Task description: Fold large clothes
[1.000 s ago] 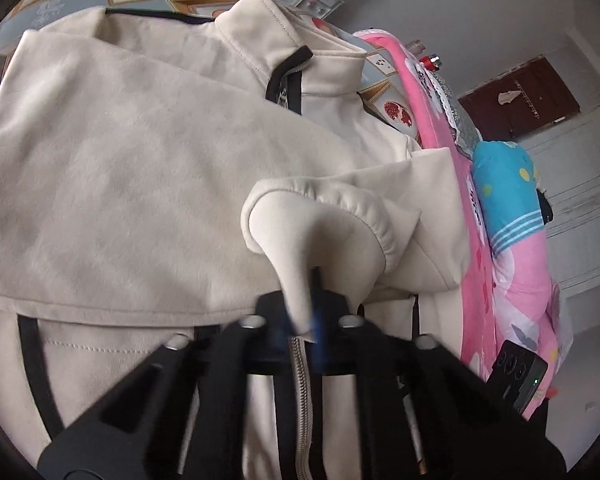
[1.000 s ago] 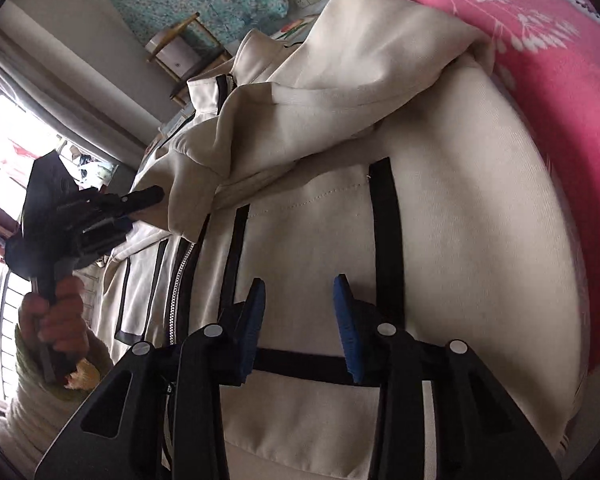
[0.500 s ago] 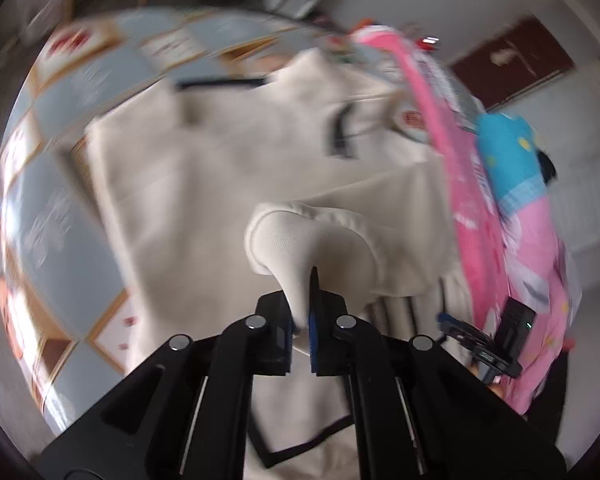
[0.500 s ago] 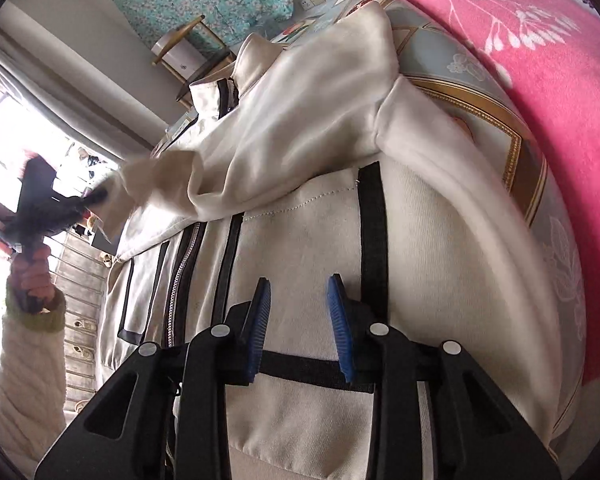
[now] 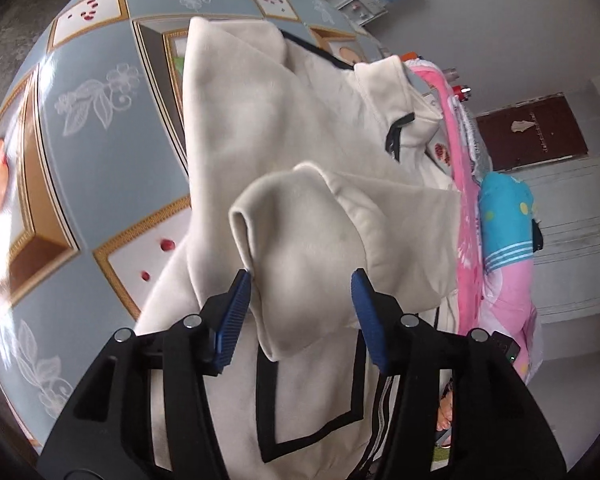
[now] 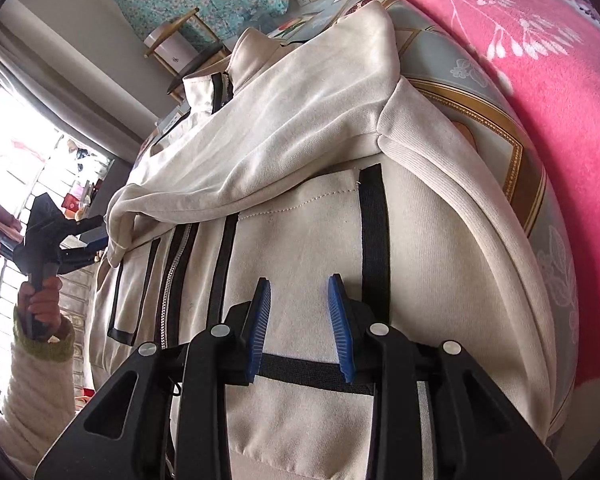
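A cream zip jacket [image 5: 284, 128] with black trim lies spread on the bed. One sleeve [image 6: 268, 148] is folded across its chest. The sleeve's cuff [image 5: 300, 248] sits loose between the blue pads of my left gripper [image 5: 298, 300], whose jaws are opening and no longer pinch it. In the right wrist view the left gripper [image 6: 88, 240] shows at the cuff's end, held by a hand. My right gripper [image 6: 300, 328] hovers open over the jacket's lower front [image 6: 300, 232], just above a black band, with nothing between its pads.
The jacket lies on a blue bedspread [image 5: 100, 160] with gold-framed squares. A pink blanket [image 6: 520, 60] runs along the jacket's far side, with a blue pillow [image 5: 504, 216] on it. A wooden stool [image 6: 180, 40] and a bright window stand beyond the bed.
The left gripper carried the cuff across the jacket, so the sleeve now lies over the chest, then its jaws spread off the cuff. The right gripper stayed put.
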Demonstrator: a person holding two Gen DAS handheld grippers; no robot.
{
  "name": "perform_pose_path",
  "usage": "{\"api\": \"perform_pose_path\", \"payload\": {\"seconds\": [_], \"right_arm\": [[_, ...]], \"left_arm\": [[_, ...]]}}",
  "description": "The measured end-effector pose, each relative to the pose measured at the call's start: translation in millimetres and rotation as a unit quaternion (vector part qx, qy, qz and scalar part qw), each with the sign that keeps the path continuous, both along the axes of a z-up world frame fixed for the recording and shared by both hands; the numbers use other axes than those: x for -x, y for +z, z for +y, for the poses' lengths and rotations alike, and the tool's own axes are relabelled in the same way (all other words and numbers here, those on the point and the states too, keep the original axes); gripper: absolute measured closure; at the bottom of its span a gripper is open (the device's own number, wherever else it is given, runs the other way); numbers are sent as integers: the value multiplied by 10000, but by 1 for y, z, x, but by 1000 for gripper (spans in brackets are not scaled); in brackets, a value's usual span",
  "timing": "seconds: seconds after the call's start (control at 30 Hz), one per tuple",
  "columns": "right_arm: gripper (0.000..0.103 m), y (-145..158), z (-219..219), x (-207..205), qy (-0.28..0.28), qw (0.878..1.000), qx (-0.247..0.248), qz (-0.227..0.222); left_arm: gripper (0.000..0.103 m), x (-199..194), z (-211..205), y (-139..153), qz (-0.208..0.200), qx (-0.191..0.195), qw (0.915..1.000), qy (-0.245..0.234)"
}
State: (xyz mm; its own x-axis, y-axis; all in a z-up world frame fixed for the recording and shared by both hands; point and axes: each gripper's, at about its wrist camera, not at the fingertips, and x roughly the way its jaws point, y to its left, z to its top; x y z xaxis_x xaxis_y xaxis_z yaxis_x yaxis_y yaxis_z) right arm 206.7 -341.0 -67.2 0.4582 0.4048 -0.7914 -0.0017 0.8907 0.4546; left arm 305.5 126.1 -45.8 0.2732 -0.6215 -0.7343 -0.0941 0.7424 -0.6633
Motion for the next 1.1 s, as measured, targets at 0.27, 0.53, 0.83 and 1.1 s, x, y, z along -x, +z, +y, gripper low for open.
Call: {"api": "perform_pose_path", "payload": {"seconds": [0.27, 0.53, 0.83, 1.1], "right_arm": [[73, 4, 7, -2, 37, 9996, 264, 56], [73, 69, -18, -30, -229, 9953, 800, -487], [71, 64, -50, -115, -589, 9921, 1092, -199], [71, 36, -69, -182, -1027, 9885, 1095, 193]], "left_arm": [[97, 1, -32, 15, -463, -1264, 9903, -350], [99, 8, -44, 70, -1760, -2744, 9417, -832], [95, -17, 22, 40, -1080, -2219, 9689, -155], [62, -44, 5, 29, -1052, -2319, 9666, -272]]}}
